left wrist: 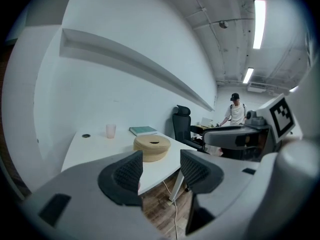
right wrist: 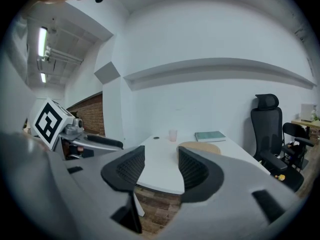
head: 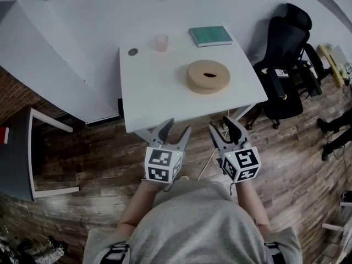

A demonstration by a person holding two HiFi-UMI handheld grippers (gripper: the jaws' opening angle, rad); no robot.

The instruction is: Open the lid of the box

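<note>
A round tan box (head: 208, 76) with a dark slot in its lid rests on the white table (head: 157, 100), right of centre. It also shows as the tan box (left wrist: 152, 147) in the left gripper view and the tan box (right wrist: 201, 147) in the right gripper view. My left gripper (head: 176, 128) and right gripper (head: 218, 126) hover side by side in front of the table's near edge, short of the box. Both stand open with nothing between the jaws, as the left gripper (left wrist: 161, 170) and right gripper (right wrist: 161, 166) views show.
On the table's far side are a pink cup (head: 160, 42), a teal book (head: 210, 36) and a small dark disc (head: 133, 52). A black office chair (head: 287, 59) stands right of the table, a grey bench (head: 22, 153) at left. A person (left wrist: 234, 111) stands far behind the chair.
</note>
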